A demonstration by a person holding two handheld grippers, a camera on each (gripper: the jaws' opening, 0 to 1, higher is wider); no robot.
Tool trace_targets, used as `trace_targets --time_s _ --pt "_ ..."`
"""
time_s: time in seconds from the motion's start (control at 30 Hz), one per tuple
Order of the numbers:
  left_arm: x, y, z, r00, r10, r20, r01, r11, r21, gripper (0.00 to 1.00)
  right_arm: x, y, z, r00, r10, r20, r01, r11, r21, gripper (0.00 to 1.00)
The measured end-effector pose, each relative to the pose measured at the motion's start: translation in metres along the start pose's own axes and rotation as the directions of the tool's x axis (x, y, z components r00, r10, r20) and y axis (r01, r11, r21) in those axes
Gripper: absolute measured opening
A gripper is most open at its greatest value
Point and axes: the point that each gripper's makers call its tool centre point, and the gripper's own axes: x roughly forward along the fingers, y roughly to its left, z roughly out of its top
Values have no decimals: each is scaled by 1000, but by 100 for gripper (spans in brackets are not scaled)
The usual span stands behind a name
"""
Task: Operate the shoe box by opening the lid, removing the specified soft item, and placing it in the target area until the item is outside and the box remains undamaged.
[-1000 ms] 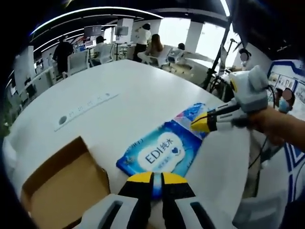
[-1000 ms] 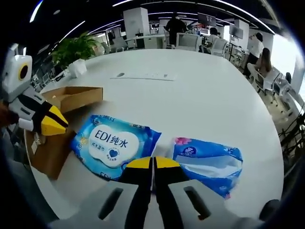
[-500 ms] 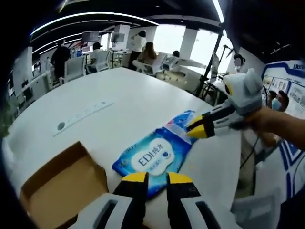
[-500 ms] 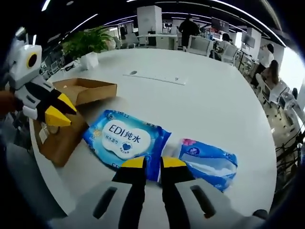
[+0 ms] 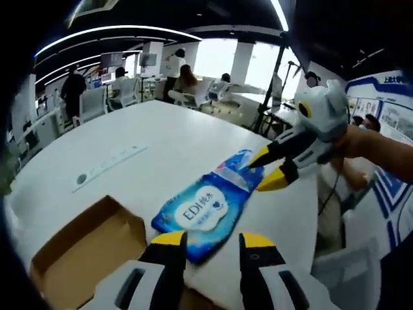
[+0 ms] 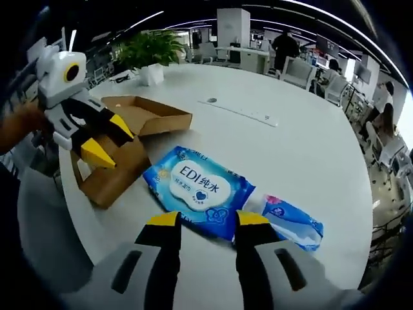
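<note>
A blue wipes pack (image 5: pixel 200 210) (image 6: pixel 200 190) with a white label lies flat on the white table. A second blue soft pack (image 5: pixel 237 165) (image 6: pixel 290 219) lies against its far end. The brown cardboard shoe box (image 5: pixel 84 248) (image 6: pixel 122 165) stands open at the table's edge, its lid (image 6: pixel 151 113) folded back. My left gripper (image 5: pixel 213 248) (image 6: pixel 111 141) is open, a little short of the wipes pack and over the box. My right gripper (image 6: pixel 208 223) (image 5: pixel 263 171) is open too, hanging just above the packs with nothing between its fingers.
A long white strip (image 5: pixel 106 165) (image 6: pixel 245 111) lies further in on the round table (image 5: pixel 181 135). A potted plant (image 6: pixel 151 48) stands at the table's far side. Chairs, desks and people fill the room behind. A person's hand (image 5: pixel 361 145) holds the right gripper.
Both grippers have gone from shut to open and drawn back from the wipes pack, which stays flat on the table. Both views have pulled away and risen a little.
</note>
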Motion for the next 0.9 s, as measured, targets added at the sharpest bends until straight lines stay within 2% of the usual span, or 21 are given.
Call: trace_targets --time_s 0.13,0.33,0.47,0.7,0.9 --pt "-12 -1 -5 1000 -9 6 8 1000 13 39 -3 12 3 999 31 -14 -32 997 -77 37" --pt "-30 0 -9 1000 -15 26 14 1000 25 46 -6 29 10 996 81 -28 -84 986 -141 43" --pt "-44 1 -17 1000 -14 10 13 999 47 51 -7 39 14 993 107 -47 -114 976 -185 47" --pt "-67 1 -23 999 -24 31 22 997 75 60 -5 58 22 983 169 -68 -181 948 -263 52" --pt "-90 -6 -23 997 -39 69 33 995 90 68 -3 76 29 970 225 -92 -243 911 -332 56"
